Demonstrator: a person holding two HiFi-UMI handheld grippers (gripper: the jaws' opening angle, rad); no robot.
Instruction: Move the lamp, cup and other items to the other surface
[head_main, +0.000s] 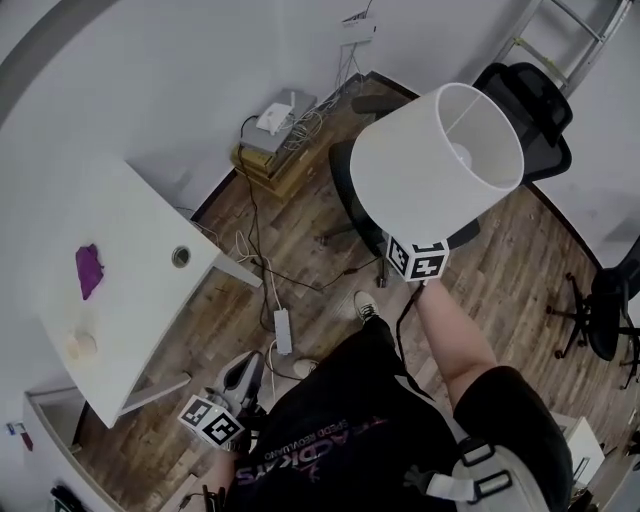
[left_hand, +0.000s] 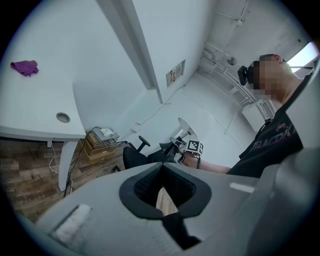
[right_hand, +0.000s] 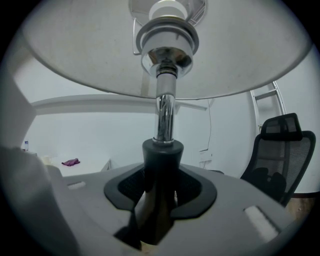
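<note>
The lamp's white shade hangs in the air over the wood floor, tilted, with my right gripper's marker cube just under it. In the right gripper view my right gripper is shut on the lamp's dark base neck, and the chrome stem rises to the shade. My left gripper is low by the person's body; its jaws are together with nothing between them. A purple cloth and a small pale cup-like thing lie on the white table.
A black office chair stands behind the lamp, and another chair is at the right. A stack of boxes with a router sits by the wall. A power strip with cables lies on the floor. A ladder leans at the back.
</note>
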